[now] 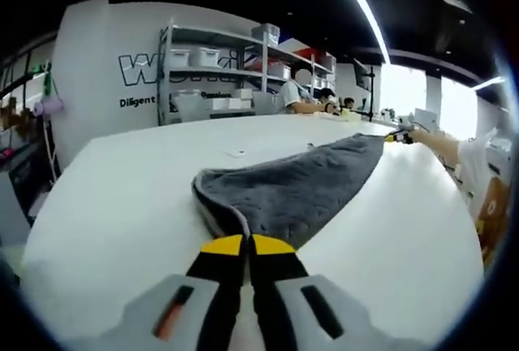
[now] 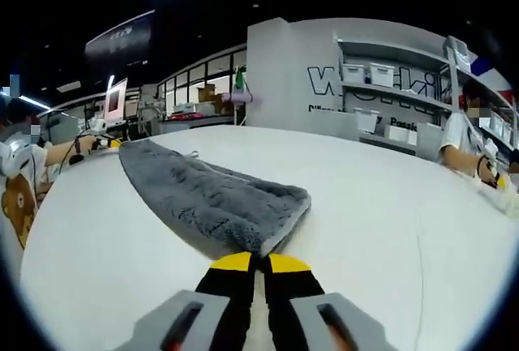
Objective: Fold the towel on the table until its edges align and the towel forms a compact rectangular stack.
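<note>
A: We see the grey towel (image 1: 296,189) lying long on the white worktop (image 1: 122,197); our left tool (image 1: 246,246) is clenched on its near edge.

B: From the right gripper view, our right tool (image 2: 259,263) pinches the other end (image 2: 243,225).

A: "Diligent" reads on the wall (image 1: 136,101).

B: Both tools sit low, pointing along the towel.

Each view looks low along its own claw, close over the white bench (image 1: 122,197), from opposite ends of the grey towel (image 1: 292,189); both share towel (image 2: 211,201), bench (image 2: 381,205) and storage shelves (image 1: 219,71).
</note>
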Motion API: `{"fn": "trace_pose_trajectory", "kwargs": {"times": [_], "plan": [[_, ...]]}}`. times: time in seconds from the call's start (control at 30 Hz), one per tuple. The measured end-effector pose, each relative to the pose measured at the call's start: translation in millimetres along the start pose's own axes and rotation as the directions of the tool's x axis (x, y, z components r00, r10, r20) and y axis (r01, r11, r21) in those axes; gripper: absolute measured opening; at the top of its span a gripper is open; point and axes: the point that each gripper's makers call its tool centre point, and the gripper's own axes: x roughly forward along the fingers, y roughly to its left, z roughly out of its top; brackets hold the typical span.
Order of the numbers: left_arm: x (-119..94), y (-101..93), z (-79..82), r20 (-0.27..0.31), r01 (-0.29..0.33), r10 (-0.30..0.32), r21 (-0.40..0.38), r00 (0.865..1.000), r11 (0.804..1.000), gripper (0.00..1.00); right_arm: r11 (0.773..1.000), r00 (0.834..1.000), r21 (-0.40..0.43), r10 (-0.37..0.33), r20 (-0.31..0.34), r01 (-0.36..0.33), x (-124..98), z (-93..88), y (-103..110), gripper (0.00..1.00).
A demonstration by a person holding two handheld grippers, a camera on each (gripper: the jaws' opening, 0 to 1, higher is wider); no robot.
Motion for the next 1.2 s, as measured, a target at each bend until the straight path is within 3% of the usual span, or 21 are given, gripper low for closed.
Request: {"fn": "trace_pose_trajectory", "kwargs": {"times": [0.17,0.23,0.9,1.0,1.2], "plan": [[-2.2,-9.6,-20.0,-0.08,0.007,-0.004,0.029,0.997,1.0,0.04,1.0,0.999,0.002,-0.001,-0.042,0.001,-2.3,-13.7,1.7,0.05],[-3.1,-9.3,-22.7,-0.086,0.003,-0.002,0.022,0.996,1.0,0.04,1.0,0.999,0.004,-0.001,-0.043,0.001,-3.0,-15.3,3.5,0.04],[-4.6,-12.4,-23.3,-0.064,-0.005,0.004,-0.01,0.998,1.0,0.04,0.999,0.998,0.035,-0.018,-0.067,0.021,-7.8,-21.3,-0.5,0.08],[-5.2,-15.3,-23.7,-0.059,0.004,-0.005,-0.02,0.998,1.0,0.05,0.998,0.999,0.062,-0.016,-0.031,0.018,-15.7,-20.3,0.0,0.15],[-10.6,-20.7,-19.9,-0.041,-0.003,0.002,-0.023,0.999,1.0,0.17,0.995,0.998,0.076,-0.063,0.026,0.061,-32.9,-12.3,-7.1,0.17]]}}
